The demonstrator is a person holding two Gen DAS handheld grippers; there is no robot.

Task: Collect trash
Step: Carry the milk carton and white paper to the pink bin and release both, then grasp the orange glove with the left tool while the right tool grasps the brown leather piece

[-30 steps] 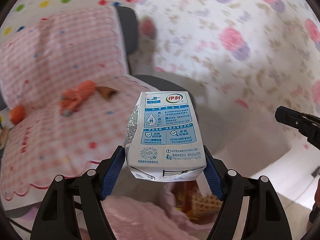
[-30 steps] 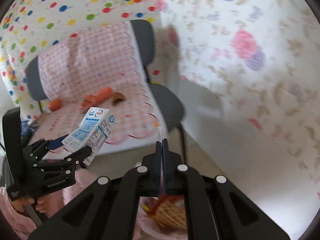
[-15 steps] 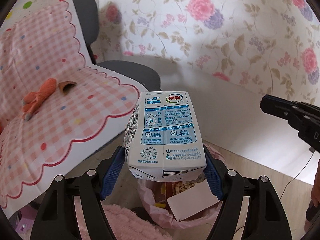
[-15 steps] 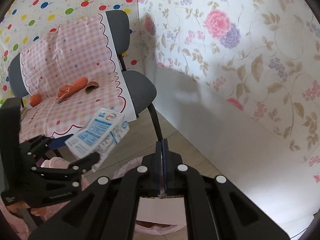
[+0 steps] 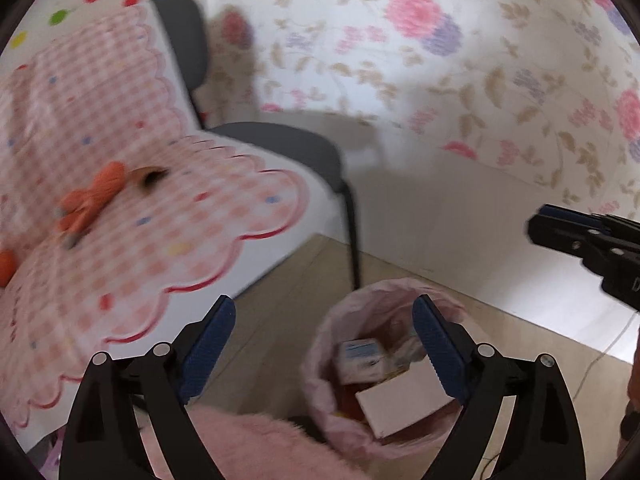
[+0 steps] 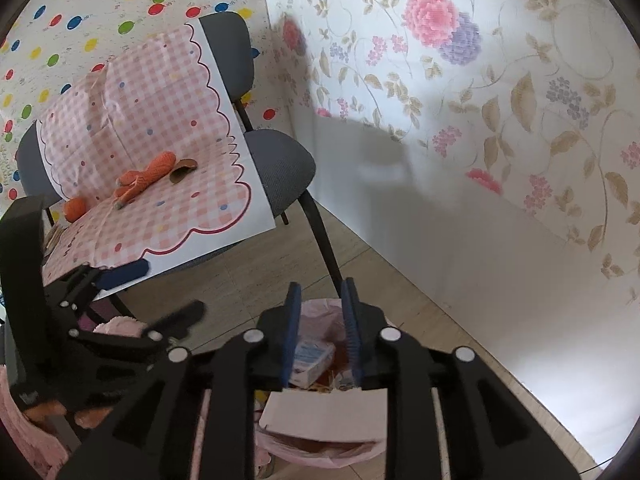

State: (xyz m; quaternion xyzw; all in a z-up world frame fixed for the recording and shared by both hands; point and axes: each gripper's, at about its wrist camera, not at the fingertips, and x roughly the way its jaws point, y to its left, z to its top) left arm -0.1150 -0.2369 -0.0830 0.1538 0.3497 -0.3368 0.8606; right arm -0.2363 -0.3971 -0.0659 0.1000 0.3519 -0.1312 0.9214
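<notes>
Both grippers hang above the pink-lined trash bin [image 5: 320,364]. Left gripper [image 5: 324,340]: jaws just spread wide, nothing between them; the milk carton [image 5: 360,360] lies below in the bin, beside a white box [image 5: 404,400]. Right gripper [image 6: 320,320]: jaws just parted narrowly, empty, carton [image 6: 312,360] beneath its fingertips.

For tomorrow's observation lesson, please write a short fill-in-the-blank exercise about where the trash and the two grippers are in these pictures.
1. The milk carton lies inside the ____-lined trash bin.
2. Between the fingers of the left gripper there is ____.
3. The orange peel lies on the ____.
4. The right gripper hangs above the ____.

Missing words: pink; nothing; chair; bin
</notes>
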